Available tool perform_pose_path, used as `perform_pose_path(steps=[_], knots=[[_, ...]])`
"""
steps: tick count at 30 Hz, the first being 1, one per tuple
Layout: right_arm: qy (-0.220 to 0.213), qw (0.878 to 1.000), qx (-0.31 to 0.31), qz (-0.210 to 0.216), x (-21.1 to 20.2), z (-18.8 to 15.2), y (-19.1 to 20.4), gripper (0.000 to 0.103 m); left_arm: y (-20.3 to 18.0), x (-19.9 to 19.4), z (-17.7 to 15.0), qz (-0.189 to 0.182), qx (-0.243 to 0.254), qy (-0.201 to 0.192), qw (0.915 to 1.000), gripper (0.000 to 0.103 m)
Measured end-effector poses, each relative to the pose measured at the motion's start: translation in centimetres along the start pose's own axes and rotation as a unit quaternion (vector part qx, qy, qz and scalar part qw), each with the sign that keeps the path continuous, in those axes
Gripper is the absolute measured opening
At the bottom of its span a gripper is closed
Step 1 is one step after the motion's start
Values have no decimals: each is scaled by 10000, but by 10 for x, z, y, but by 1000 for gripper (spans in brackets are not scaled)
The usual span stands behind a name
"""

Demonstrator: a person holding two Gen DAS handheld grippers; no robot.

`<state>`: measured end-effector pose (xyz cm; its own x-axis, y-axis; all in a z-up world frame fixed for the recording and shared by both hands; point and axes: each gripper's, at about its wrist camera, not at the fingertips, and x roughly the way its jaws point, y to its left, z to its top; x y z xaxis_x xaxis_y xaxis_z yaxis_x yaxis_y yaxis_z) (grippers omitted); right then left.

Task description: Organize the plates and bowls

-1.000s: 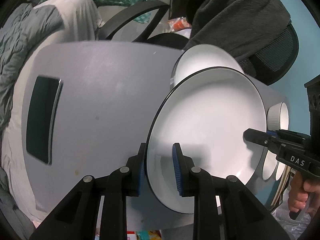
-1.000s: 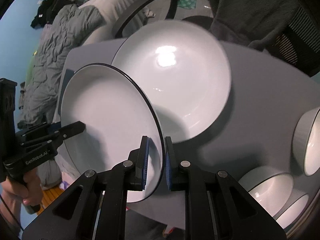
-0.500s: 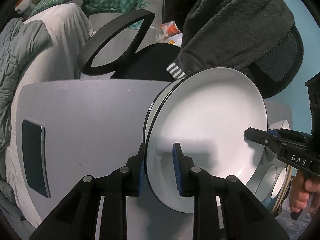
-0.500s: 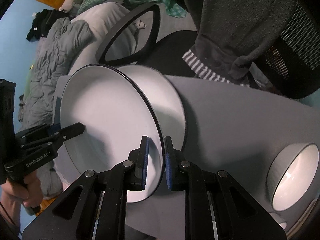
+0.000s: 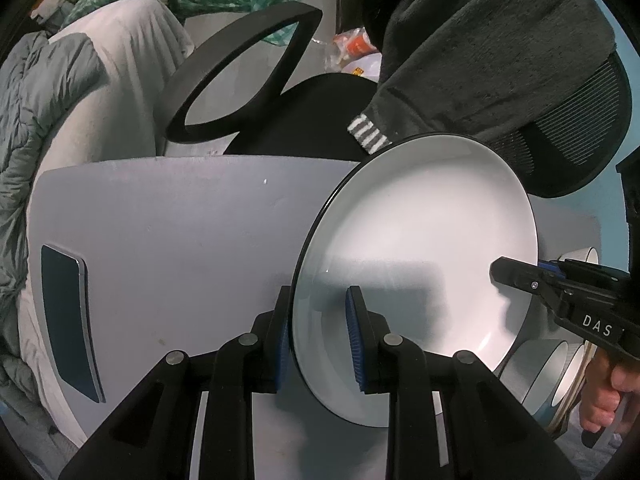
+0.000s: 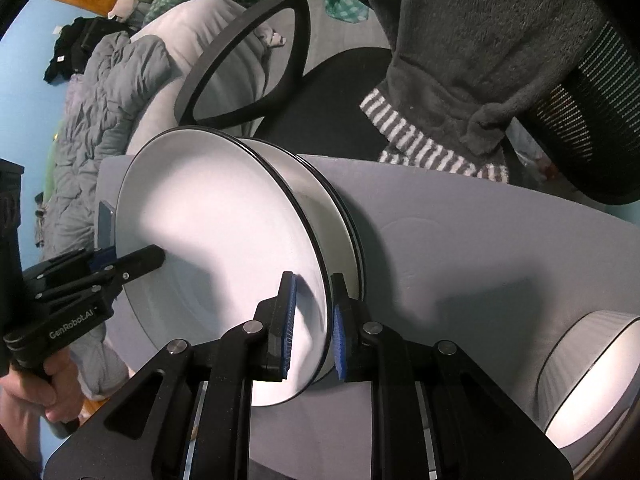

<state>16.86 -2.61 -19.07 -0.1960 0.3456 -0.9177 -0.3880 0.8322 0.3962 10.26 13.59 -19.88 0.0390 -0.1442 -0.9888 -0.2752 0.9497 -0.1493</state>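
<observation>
A white plate with a black rim [image 5: 424,248] hangs tilted over the grey table [image 5: 180,232], held at opposite sides by both grippers. My left gripper [image 5: 318,336] is shut on its near rim. My right gripper [image 6: 314,320] is shut on the other rim, and its fingertips [image 5: 516,276] show at the plate's right side in the left wrist view. Directly under the held plate [image 6: 208,232] lies a second white plate [image 6: 320,200], near the table's far edge. The left gripper's fingertips [image 6: 148,258] reach in from the left of the right wrist view.
White bowls stand at the table's right end [image 6: 596,376] [image 5: 548,364]. A dark flat slab [image 5: 68,320] lies at the left end. Behind the table is a black office chair [image 5: 240,76] with a dark fleece garment [image 5: 480,48] hanging over it, and bedding beyond.
Both grippers have carried the plate toward the table's far edge and a little lower. It now sits over the second plate, which it nearly hides in the left wrist view.
</observation>
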Motion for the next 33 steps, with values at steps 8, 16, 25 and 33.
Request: perform_pose_path(steps=[8, 16, 25, 33], knots=[[39, 10000, 34, -62, 6, 0, -1, 16, 0, 7, 1, 15, -14, 64, 10000, 25], [50, 9999, 110, -89, 4, 3, -3, 16, -2, 8, 2, 21, 41, 19, 10000, 26], [232, 9992, 307, 105, 5, 6, -3, 33, -11, 7, -2, 272, 266, -63, 9993, 31], [364, 9986, 370, -49, 1, 5, 1, 37, -6, 0, -7, 469, 198, -231, 9984, 45]])
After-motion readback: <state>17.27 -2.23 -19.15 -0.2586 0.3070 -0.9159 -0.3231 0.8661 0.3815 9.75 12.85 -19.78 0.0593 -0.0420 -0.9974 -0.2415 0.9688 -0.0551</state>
